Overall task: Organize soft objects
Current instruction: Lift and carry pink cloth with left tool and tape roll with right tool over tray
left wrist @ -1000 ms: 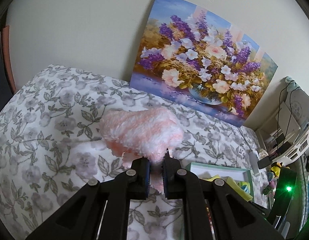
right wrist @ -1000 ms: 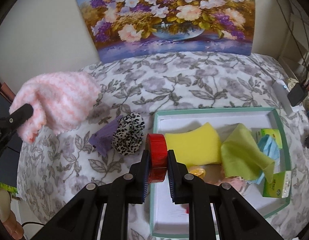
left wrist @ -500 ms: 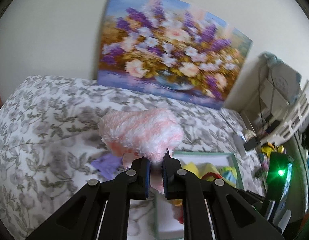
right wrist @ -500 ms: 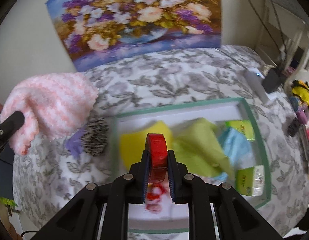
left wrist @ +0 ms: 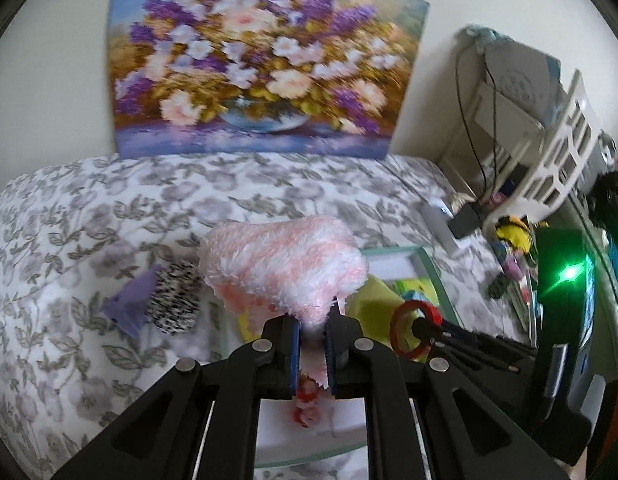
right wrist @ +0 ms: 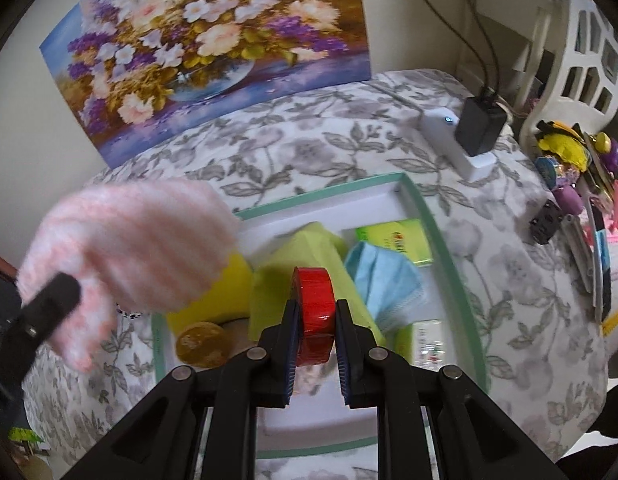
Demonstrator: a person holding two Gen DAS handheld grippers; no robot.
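Observation:
My left gripper (left wrist: 312,330) is shut on a fluffy pink-and-white striped cloth (left wrist: 285,264), which hangs above the left edge of the white tray with a green rim (right wrist: 429,216). The same cloth (right wrist: 137,240) shows blurred at the left of the right wrist view. My right gripper (right wrist: 316,320) is shut on a red tape roll (right wrist: 315,308) and hovers over the tray; the roll (left wrist: 413,330) also appears in the left wrist view. In the tray lie a yellow sponge (right wrist: 217,300), a green cloth (right wrist: 305,252), a blue face mask (right wrist: 385,280) and a green tissue pack (right wrist: 393,236).
A leopard-print scrunchie (left wrist: 175,300) and a purple cloth (left wrist: 129,304) lie on the floral bedspread (left wrist: 69,240) left of the tray. A flower painting (left wrist: 265,68) leans on the wall. A white power strip (right wrist: 449,136) with a black adapter and cluttered small items (right wrist: 569,184) sit to the right.
Both grippers have moved rightward over the tray. The pink cloth went from above the bedspread to the tray's left edge, and the red tape roll shifted from the tray's left rim toward its middle.

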